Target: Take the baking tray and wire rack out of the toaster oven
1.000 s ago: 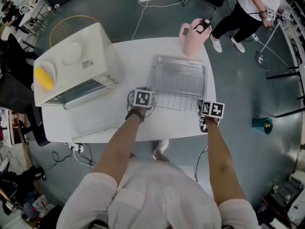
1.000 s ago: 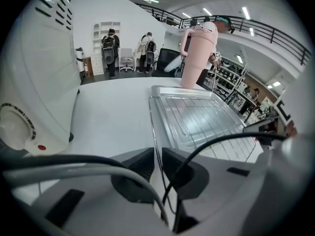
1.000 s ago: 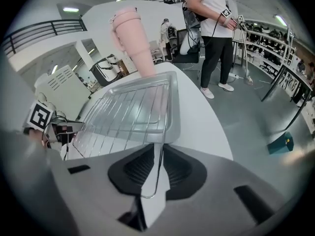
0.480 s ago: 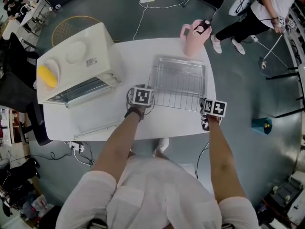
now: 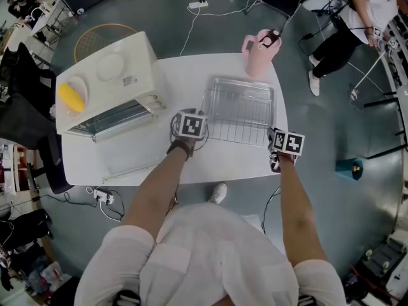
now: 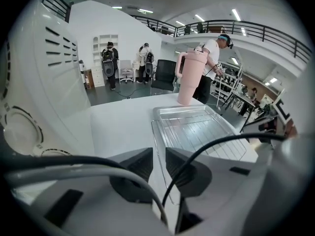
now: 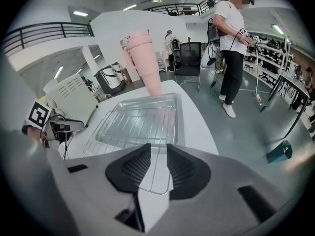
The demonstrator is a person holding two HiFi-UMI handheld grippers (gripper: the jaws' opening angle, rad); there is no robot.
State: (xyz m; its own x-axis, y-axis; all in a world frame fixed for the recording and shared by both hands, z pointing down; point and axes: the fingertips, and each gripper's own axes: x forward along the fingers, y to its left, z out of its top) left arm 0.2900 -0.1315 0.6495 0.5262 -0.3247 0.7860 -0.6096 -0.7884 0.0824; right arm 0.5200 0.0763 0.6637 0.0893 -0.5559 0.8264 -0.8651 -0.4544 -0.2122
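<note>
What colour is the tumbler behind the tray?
The tumbler is pale pink, clearest in the left gripper view.

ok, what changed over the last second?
Both grippers let go of the wire rack: the left gripper and right gripper have just opened their fingers, with the rack's near corners between them, not pinched. The rack, on the baking tray, the toaster oven and pink tumbler stayed put.
</note>
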